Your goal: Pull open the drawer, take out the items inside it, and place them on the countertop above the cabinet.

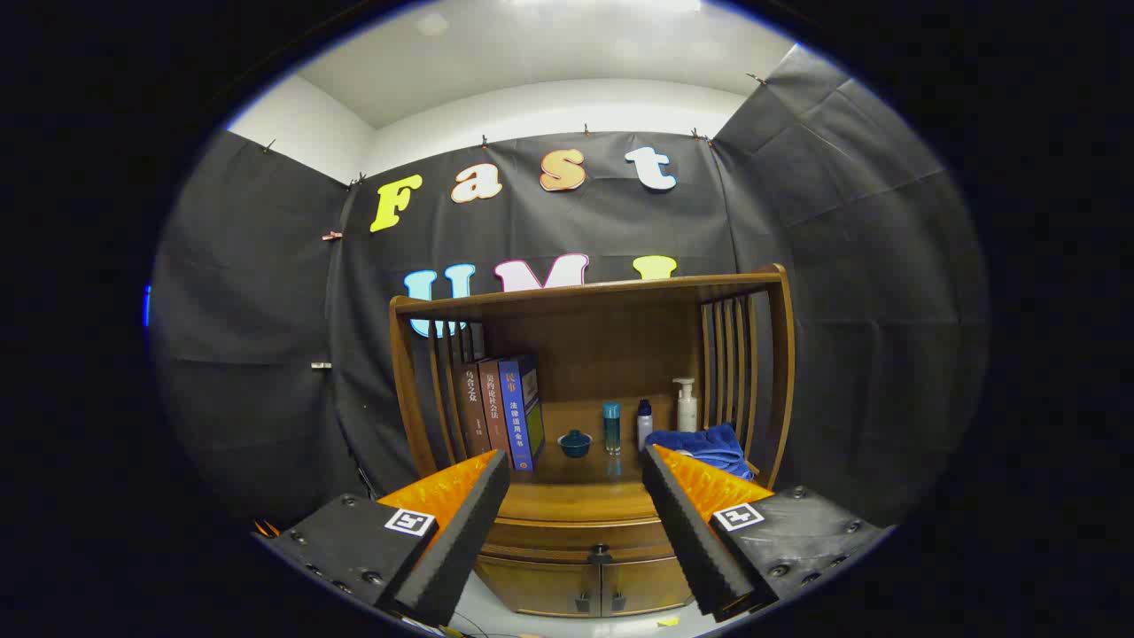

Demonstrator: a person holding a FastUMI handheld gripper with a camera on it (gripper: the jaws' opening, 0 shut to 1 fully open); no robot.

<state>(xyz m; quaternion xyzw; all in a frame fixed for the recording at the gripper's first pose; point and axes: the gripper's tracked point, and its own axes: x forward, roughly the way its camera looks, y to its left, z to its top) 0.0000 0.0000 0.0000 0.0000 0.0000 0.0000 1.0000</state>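
The drawer (580, 534) is shut, so the opening step is not yet begun; its dark knob (600, 556) sits at 6 o'clock between the jaws. The gripper (576, 470) hangs well back from the wooden cabinet (771, 372), jaws wide, holding and touching nothing. Next it likely needs to advance and close on that knob. The worktop (576, 498) lies above.

We read this as a staged recording booth, not a lived-in home: black cloth walls (266, 354) pinned up with clips surround a single wooden cabinet (589, 523). On the cabinet's countertop (576, 496) we note household props: books (500, 412) at left, a small teal lidded bowl (575, 443), bottles (687, 405), and a blue cloth (700, 446) at right.
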